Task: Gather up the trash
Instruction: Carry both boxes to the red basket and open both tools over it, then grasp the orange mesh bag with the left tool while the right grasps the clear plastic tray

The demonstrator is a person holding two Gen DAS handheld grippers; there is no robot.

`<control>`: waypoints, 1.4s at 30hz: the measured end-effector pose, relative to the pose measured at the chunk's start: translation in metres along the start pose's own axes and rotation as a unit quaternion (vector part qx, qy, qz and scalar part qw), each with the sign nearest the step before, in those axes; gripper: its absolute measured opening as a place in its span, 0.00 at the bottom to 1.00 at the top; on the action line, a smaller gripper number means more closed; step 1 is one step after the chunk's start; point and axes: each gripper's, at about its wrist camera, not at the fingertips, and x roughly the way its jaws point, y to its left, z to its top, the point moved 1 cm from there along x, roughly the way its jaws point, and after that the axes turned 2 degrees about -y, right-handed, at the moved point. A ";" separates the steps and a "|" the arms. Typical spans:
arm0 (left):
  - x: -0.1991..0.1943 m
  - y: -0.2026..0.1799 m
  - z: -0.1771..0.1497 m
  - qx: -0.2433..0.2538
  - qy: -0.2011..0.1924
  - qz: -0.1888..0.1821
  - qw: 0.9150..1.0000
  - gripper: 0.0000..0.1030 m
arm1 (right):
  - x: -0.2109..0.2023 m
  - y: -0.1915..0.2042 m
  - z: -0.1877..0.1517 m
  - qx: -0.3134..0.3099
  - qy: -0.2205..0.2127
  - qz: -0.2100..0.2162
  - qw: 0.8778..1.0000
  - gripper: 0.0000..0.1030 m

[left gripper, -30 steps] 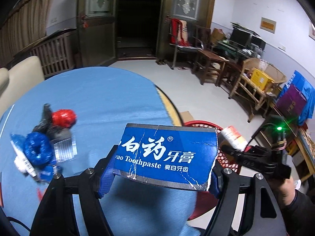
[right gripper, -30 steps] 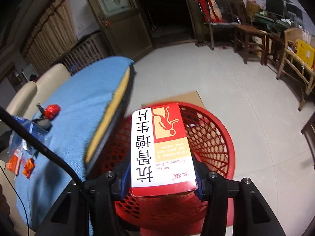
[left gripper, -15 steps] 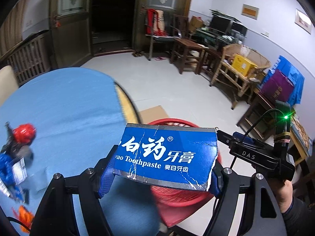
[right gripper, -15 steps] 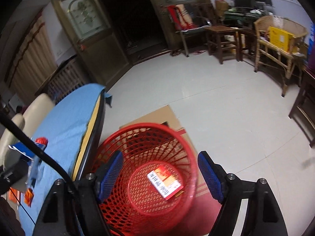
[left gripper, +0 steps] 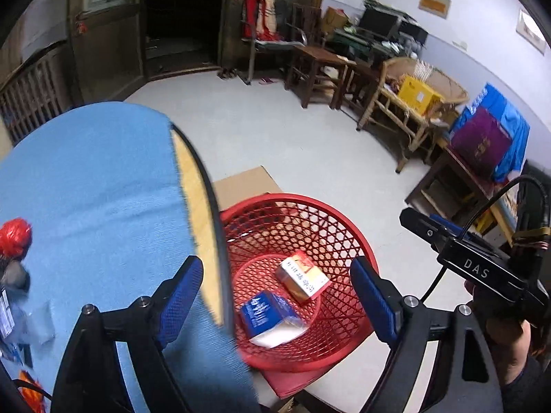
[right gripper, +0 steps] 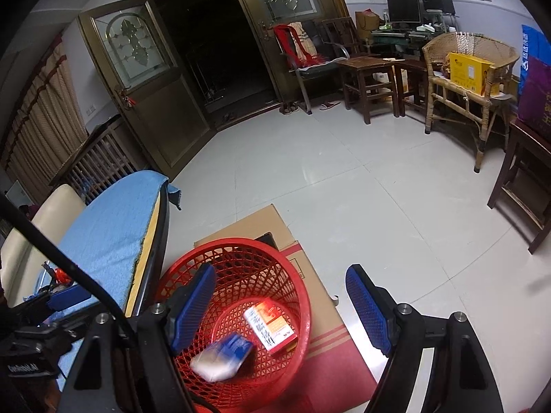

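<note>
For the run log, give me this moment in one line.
left hand-held gripper: open, just released | right hand-held gripper: open | toothpaste box, medicine box: in red basket

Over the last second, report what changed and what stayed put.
Both boxes were let go. The right gripper dropped the red-and-white box first, then the left gripper, whose jaws have just been opening, released the blue toothpaste box. Both now lie in the red basket. The wrappers on the blue table stayed.

Both wrist views angled down, sharing the red basket (left gripper: 344,227)
</note>
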 end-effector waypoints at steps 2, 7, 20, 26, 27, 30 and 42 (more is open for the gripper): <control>-0.014 0.014 -0.007 -0.014 -0.010 0.011 1.000 0.85 | -0.001 0.007 -0.001 -0.005 0.001 0.005 1.000 0.78; -0.055 0.067 -0.041 -0.075 -0.027 0.051 0.996 0.85 | 0.002 0.030 -0.007 -0.029 0.014 0.028 0.999 0.78; -0.132 0.217 -0.149 -0.276 -0.040 0.204 0.938 0.85 | 0.008 0.143 -0.045 -0.131 0.056 0.104 0.984 0.78; -0.121 0.238 -0.159 -0.328 -0.034 0.228 0.916 0.85 | 0.000 0.184 -0.061 -0.176 0.064 0.125 0.974 0.78; -0.118 0.241 -0.159 -0.333 -0.030 0.236 0.913 0.85 | -0.001 0.188 -0.063 -0.180 0.065 0.126 0.973 0.78; -0.110 0.251 -0.162 -0.338 -0.018 0.267 0.902 0.85 | -0.003 0.194 -0.065 -0.186 0.066 0.125 0.972 0.78; -0.137 0.250 -0.195 -0.327 -0.035 0.280 0.902 0.68 | 0.006 0.219 -0.068 -0.209 0.083 0.140 0.964 0.78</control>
